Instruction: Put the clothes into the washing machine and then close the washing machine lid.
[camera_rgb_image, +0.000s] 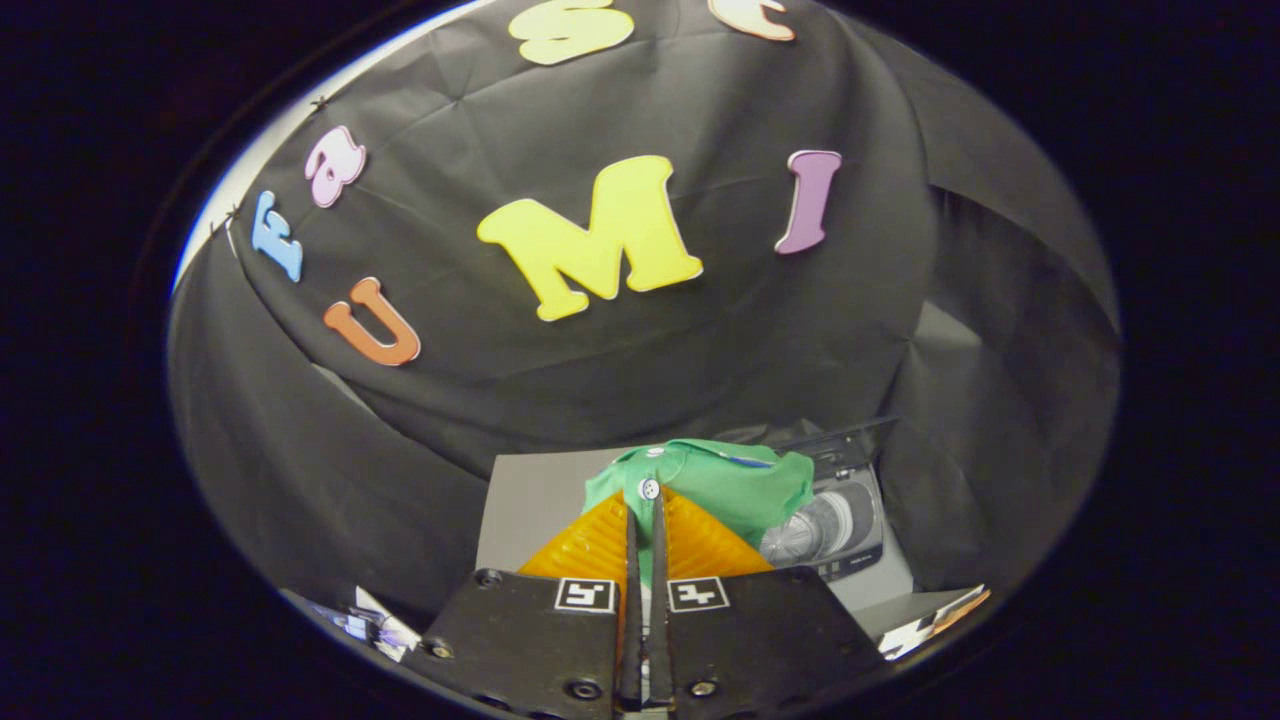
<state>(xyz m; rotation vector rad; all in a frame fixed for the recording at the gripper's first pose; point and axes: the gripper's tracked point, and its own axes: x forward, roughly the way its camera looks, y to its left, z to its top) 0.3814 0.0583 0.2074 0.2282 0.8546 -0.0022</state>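
Observation:
A small green shirt (720, 480) with a white button hangs from my gripper (645, 505), whose two orange fingers (590, 545) are shut on its fabric. The shirt is lifted above the grey table (530, 500). Behind and to the right of the shirt stands a toy washing machine (835, 530), grey, with its dark lid (845, 435) raised and the round drum opening showing. The shirt partly covers the machine's left side.
Black cloth forms the booth's wall all around the table. Printed paper pieces lie at the table's near left (375, 620) and near right (935, 620) corners.

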